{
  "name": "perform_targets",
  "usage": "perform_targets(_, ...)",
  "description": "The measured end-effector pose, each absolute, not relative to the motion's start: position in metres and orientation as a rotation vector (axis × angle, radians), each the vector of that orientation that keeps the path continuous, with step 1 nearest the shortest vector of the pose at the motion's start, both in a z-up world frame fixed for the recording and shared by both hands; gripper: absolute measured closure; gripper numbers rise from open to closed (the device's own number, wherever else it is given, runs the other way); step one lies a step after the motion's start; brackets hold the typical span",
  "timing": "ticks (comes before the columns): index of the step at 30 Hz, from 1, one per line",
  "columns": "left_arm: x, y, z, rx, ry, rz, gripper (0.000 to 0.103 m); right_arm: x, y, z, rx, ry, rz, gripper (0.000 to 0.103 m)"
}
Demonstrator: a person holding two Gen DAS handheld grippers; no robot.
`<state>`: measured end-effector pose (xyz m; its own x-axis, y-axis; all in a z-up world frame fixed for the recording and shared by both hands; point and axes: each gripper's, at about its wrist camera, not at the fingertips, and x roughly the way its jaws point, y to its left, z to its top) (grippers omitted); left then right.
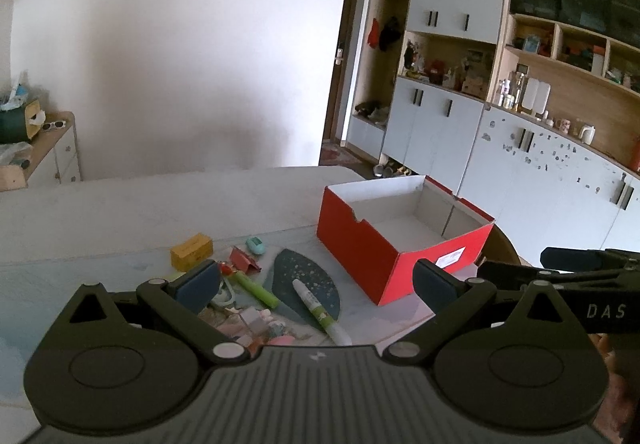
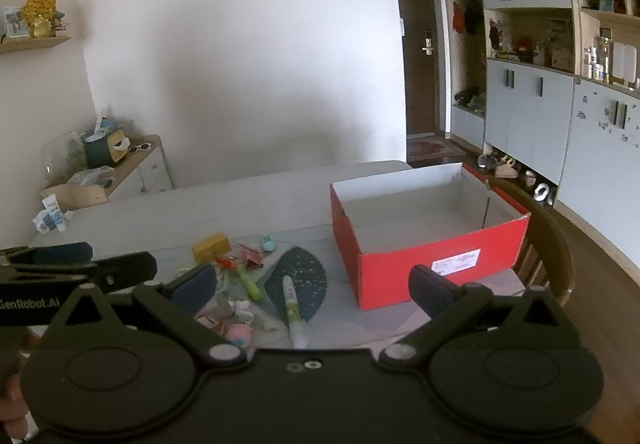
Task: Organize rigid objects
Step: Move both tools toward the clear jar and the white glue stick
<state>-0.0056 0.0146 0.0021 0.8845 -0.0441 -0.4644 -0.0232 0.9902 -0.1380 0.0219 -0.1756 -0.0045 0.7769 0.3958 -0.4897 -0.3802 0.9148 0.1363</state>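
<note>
Left gripper [image 1: 316, 282]: fingers spread wide, nothing between them. I hold it low at the near end of the table, over the clutter in the lower centre of the left wrist view.
Right gripper [image 2: 314, 286]: also wide apart and holding nothing; it sits level with the left one, whose fingers show at the left edge of the right wrist view.
Nearest items: white-and-green marker [image 2: 293, 310] lying across a dark leaf-shaped mat [image 2: 304, 276], lower centre. Pink and white small bits to its left, too blurred for me to name.
Next row back: green pen [image 1: 256, 290], a folded red piece [image 1: 244, 259], yellow block [image 1: 191, 251], small teal object [image 1: 256, 245]. All loose on the tabletop, close together, some touching.
Red box [image 2: 430, 264]: right of centre, open top, white inside. I see nothing in it.
Progress (my judgement): at the start. Nothing sorted yet; every loose item remains to go, presumably into the box.
Open room: the table [image 1: 140, 204] beyond the clutter is bare through the middle left of both frames, so I have space to lift and swing.
Edges: the box's near wall stands well above the items, so each carry must rise over its rim. The box sits near the table's right edge, with a wooden chair back [image 2: 556, 244] just beyond.
Far: white wall behind; cabinets and shelves at right, well apart from the work.
</note>
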Motion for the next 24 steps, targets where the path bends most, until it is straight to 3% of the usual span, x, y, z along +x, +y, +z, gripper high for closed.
perform_targets(24,0.040,0.069,-0.043,-0.168,0.586,0.177,0.000,0.064,-0.140,-0.053,-0.115,0.623,0.559,0.003)
